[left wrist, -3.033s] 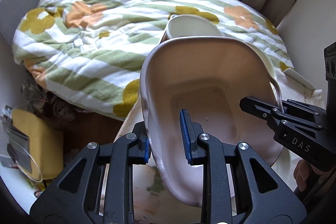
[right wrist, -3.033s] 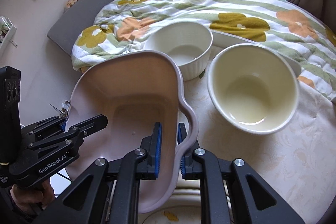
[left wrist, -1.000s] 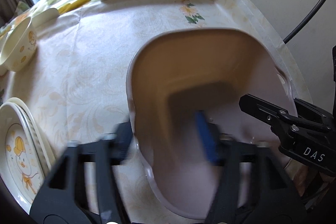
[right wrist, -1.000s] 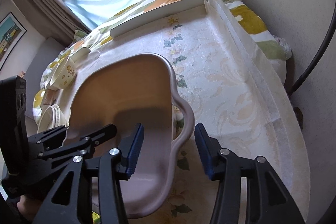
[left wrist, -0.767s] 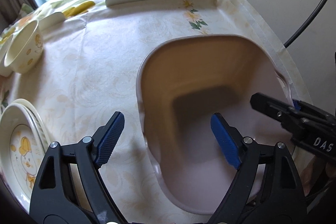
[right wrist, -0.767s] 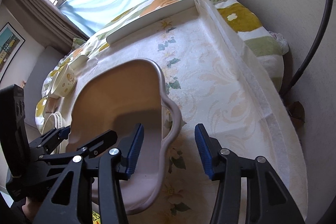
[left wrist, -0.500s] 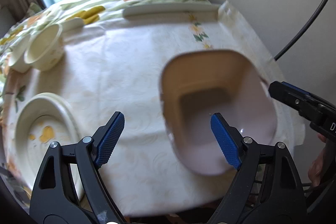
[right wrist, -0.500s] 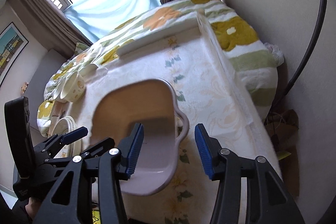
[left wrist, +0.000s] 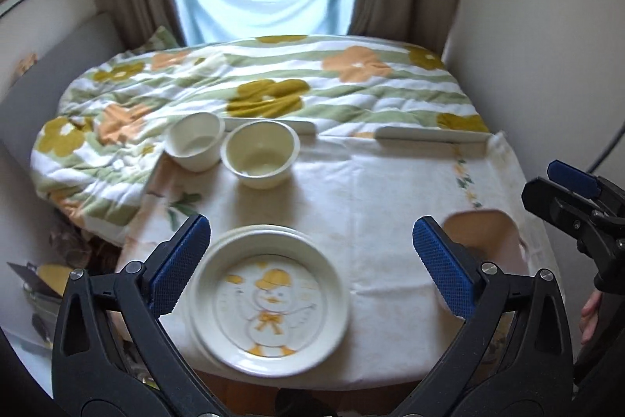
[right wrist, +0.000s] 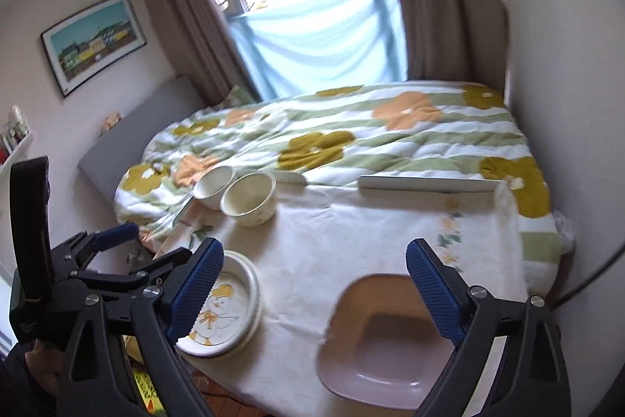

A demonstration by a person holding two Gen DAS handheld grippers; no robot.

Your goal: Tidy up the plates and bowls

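1. Your left gripper [left wrist: 312, 260] stands wide open above the near edge of the table and holds nothing.
2. Your right gripper [right wrist: 314, 294] is also spread wide and empty, with its blue pads [right wrist: 431, 294] well apart.
3. The pink squarish ceramic dish with handles [right wrist: 384, 350] lies flat on the cream floral tablecloth [right wrist: 351, 233], at the near right corner of the table.
4. The stack of white round plates with a yellow duck drawing [left wrist: 269, 294] sits at the near left side, well apart from the pink dish.
5. Two cream round bowls [left wrist: 259, 153] stand just beside each other at the far left, near the flowered striped blanket [left wrist: 273, 85].
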